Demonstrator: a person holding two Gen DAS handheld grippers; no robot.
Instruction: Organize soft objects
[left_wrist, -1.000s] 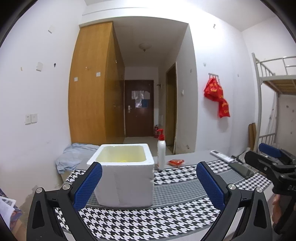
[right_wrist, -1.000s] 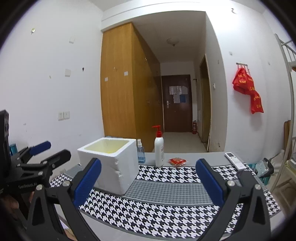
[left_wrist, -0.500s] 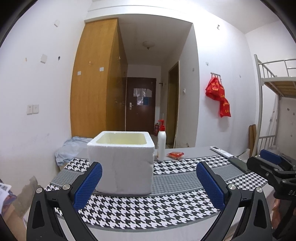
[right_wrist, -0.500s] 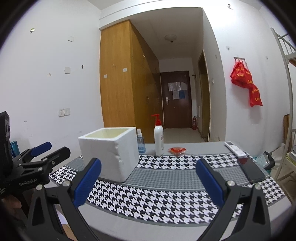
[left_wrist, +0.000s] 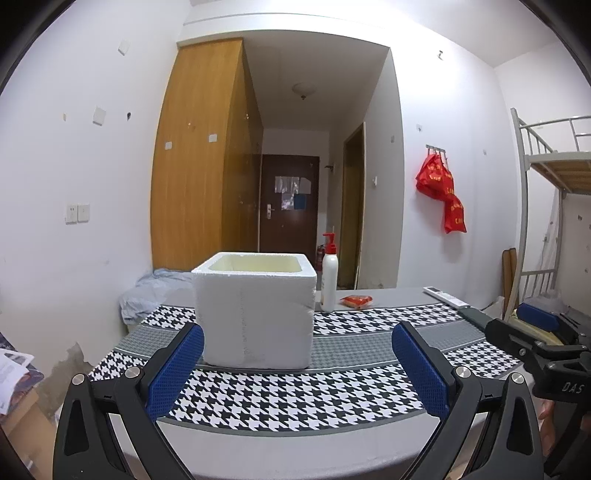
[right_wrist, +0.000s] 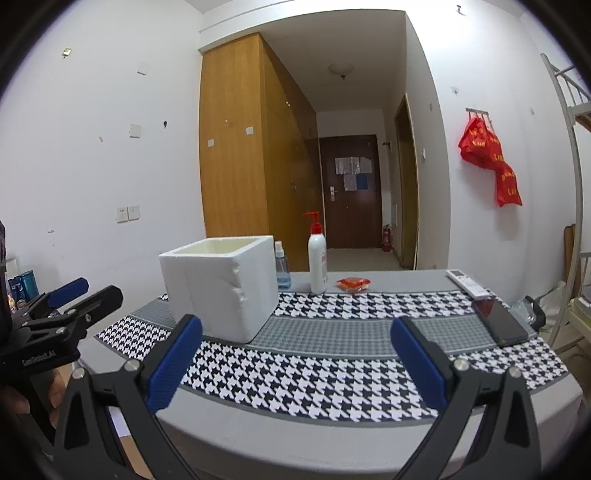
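A white foam box (left_wrist: 255, 314) (right_wrist: 221, 286) stands open-topped on the houndstooth cloth (left_wrist: 295, 391) (right_wrist: 332, 373); what lies inside is hidden from here. A small red packet (left_wrist: 355, 301) (right_wrist: 352, 284) lies on the grey table behind the cloth. My left gripper (left_wrist: 297, 365) hangs open before the table's front edge, facing the box, with nothing between its blue pads. My right gripper (right_wrist: 297, 363) is open and empty too, to the right of the box. Each gripper shows at the edge of the other's view.
A white pump bottle (left_wrist: 328, 278) (right_wrist: 317, 264) and a small blue spray bottle (right_wrist: 282, 271) stand behind the box. A remote (right_wrist: 467, 282) and a dark phone (right_wrist: 498, 321) lie at the table's right. Crumpled bluish cloth (left_wrist: 155, 291) sits at the far left.
Both grippers have dropped lower and drawn back from the table; the box's inside, visible a second ago, is now out of sight. Both stay open.
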